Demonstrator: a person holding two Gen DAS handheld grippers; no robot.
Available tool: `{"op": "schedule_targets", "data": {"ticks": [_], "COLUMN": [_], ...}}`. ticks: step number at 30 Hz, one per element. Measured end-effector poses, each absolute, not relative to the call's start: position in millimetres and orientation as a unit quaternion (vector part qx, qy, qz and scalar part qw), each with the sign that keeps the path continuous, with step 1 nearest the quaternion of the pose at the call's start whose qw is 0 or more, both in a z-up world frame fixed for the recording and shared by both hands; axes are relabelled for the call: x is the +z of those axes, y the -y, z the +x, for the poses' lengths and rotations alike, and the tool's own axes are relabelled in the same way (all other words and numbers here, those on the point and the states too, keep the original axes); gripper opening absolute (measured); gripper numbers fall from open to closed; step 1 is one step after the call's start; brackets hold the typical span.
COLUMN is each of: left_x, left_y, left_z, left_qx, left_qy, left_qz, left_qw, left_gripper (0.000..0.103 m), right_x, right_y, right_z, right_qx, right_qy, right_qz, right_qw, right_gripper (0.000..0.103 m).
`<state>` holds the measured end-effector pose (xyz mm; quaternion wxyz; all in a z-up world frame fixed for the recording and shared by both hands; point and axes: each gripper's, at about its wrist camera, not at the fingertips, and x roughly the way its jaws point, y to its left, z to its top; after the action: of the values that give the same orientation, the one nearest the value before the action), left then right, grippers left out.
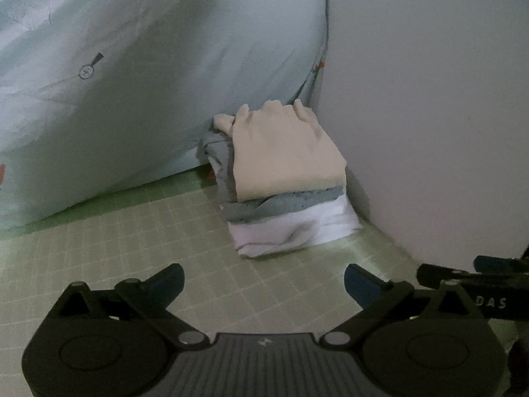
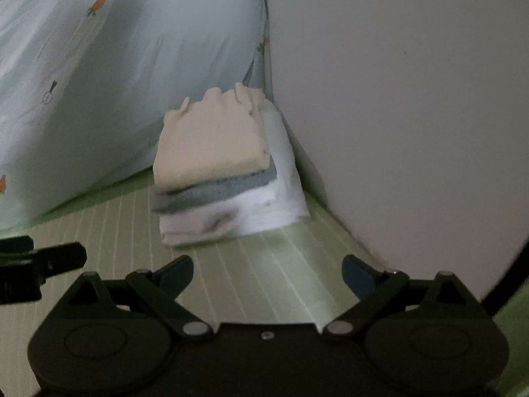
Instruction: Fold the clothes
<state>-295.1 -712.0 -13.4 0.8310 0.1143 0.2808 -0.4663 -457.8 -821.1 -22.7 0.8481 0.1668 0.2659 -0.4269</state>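
Note:
A stack of folded clothes sits on the green checked sheet in the corner between a pillow and the wall. A beige garment (image 1: 284,152) (image 2: 211,145) lies on top, a grey-blue one (image 1: 281,201) (image 2: 215,193) under it, and a white one (image 1: 291,231) (image 2: 231,218) at the bottom. My left gripper (image 1: 263,281) stands open just short of the stack, with nothing between its fingers. My right gripper (image 2: 267,274) is also open and empty, close in front of the stack. Each gripper shows at the edge of the other's view.
A large pale blue pillow (image 1: 139,76) (image 2: 109,82) with carrot prints leans at the left behind the stack. A plain white wall (image 1: 429,115) (image 2: 396,115) closes the right side. The green sheet (image 1: 132,248) (image 2: 264,264) stretches out in front.

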Motion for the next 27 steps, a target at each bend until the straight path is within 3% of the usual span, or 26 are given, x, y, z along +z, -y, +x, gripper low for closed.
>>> {"op": "schedule_targets", "data": {"ticks": [27], "left_x": [-9], "left_y": [697], "left_z": [-318], "left_qx": [-0.454], "left_qy": [-0.255], "left_qz": [0.131], "left_qw": [0.844], "left_gripper": [0.102], "right_x": [-24], "right_y": [807], "right_z": [-482], "right_qx": [-0.433], "right_qy": [-0.257], "right_qz": [0.172], "right_qw": [0.847], "right_gripper": [0.097]}}
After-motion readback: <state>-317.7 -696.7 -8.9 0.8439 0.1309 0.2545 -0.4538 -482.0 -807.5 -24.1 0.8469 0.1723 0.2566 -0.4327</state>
